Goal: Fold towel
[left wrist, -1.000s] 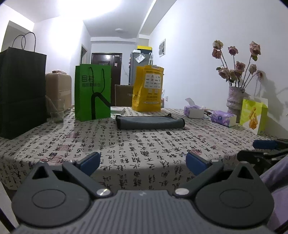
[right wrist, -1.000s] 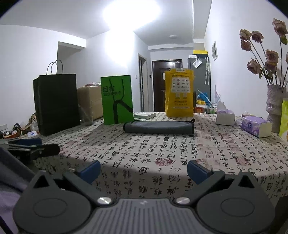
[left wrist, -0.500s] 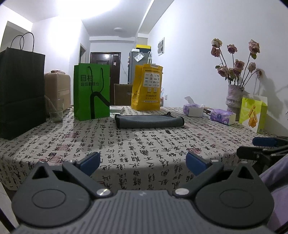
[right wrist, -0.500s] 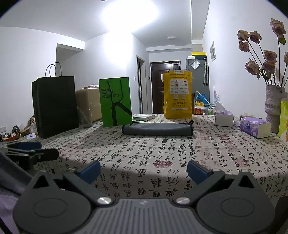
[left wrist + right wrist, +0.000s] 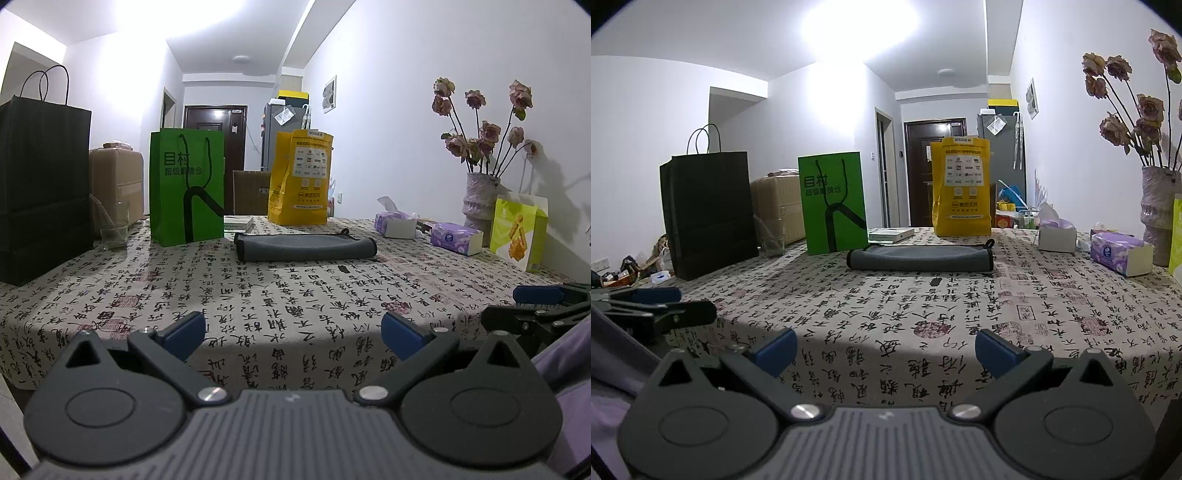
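Note:
A grey towel [image 5: 304, 248] lies folded in a long flat strip on the far middle of the table, in front of the yellow bag; it also shows in the right wrist view [image 5: 921, 256]. My left gripper [image 5: 293, 334] is open and empty, held low at the table's near edge, well short of the towel. My right gripper [image 5: 885, 347] is open and empty at the same near edge. Each gripper shows at the side of the other's view: the right one [image 5: 539, 301] and the left one [image 5: 653, 302].
The table [image 5: 258, 295] has a calligraphy-print cloth. At the back stand a black bag [image 5: 40, 192], a green bag [image 5: 186, 184] and a yellow bag [image 5: 301, 177]. At the right are tissue boxes [image 5: 456, 238], a flower vase [image 5: 480, 199] and a snack box [image 5: 519, 230]. A glass [image 5: 114, 225] stands at the left.
Both grippers have sunk a little and drawn slightly back toward the near edge of the table. Both stay open. The towel has not moved.

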{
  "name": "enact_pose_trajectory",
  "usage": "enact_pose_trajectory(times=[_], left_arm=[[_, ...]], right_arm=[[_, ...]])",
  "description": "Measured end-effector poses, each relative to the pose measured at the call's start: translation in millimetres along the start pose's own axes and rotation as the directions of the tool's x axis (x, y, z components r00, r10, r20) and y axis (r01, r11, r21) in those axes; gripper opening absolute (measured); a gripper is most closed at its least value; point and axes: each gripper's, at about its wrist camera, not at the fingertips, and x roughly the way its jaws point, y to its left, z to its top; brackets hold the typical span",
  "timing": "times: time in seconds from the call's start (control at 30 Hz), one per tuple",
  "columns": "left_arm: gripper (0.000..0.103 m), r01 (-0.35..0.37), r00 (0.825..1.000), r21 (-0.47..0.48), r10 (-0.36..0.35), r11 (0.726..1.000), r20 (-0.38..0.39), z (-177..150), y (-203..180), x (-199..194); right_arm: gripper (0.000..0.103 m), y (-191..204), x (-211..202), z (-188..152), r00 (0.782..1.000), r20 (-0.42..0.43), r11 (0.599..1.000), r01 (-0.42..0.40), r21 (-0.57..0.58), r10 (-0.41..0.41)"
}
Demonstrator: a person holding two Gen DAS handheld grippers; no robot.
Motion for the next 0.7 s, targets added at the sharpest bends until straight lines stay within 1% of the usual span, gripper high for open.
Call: enact_pose_trajectory(times=[0.7], left_arm=[[0.103,0.000,1.000,0.000,0.000,1.000,0.000,-0.2,-0.7,-0.1]], right_arm=[[0.103,1.4,-0.2,-0.7,1.000,0.001,1.000,0.001,0.002,-0.001]])
